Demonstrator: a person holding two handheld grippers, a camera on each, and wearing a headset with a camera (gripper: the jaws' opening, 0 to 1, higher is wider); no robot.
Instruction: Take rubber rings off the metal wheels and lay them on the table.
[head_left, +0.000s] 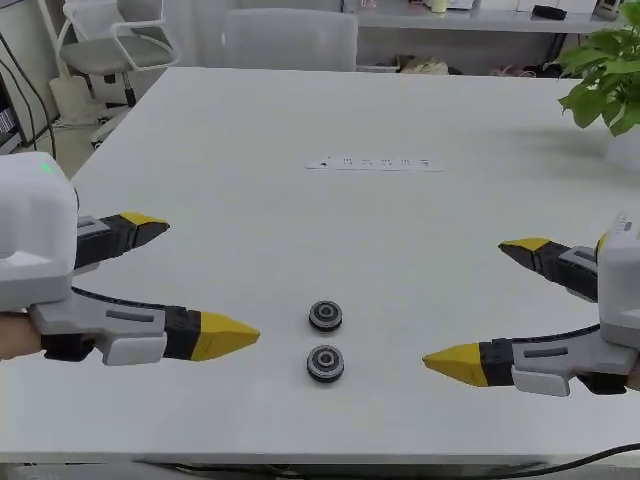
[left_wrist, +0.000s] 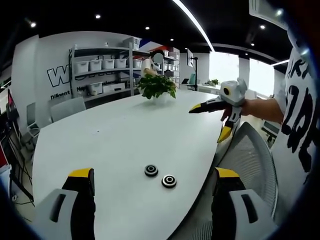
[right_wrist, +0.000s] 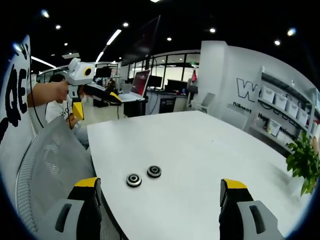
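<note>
1. At the far left, beyond the white counter (head_left: 300, 230), an office chair (head_left: 105, 45) is seen.
2. The left gripper (head_left: 210, 282) is held over the near left part of the counter and is pointed right, toward the middle. Its yellow-tipped fingers (left_wrist: 80, 192) are spread wide, and nothing is held between them.
3. In the middle of the counter, close to its near edge, two metal wheels are laid flat: the far wheel (head_left: 325, 316) and the near wheel (head_left: 325, 363). They are set just beside each other, with a narrow gap between them. Both lie between the two grippers and well apart from each.
4. A dark rubber ring (head_left: 311, 365) is seated around the rim of each wheel, with a paler metal hub shown at the centre. No ring is laid on the counter by itself.
5. Farther back along the middle of the counter, a flat white socket strip (head_left: 375, 162) is set into the surface.
6. The right gripper (head_left: 463, 303) is held over the near right part of the counter and is pointed left, toward the wheels. Its fingers are likewise spread wide and nothing is gripped. In the left gripper view it is seen held in a hand (left_wrist: 260, 107).
7. At the far right, a green leafy plant (head_left: 610, 85) is placed at the counter's edge.
</note>
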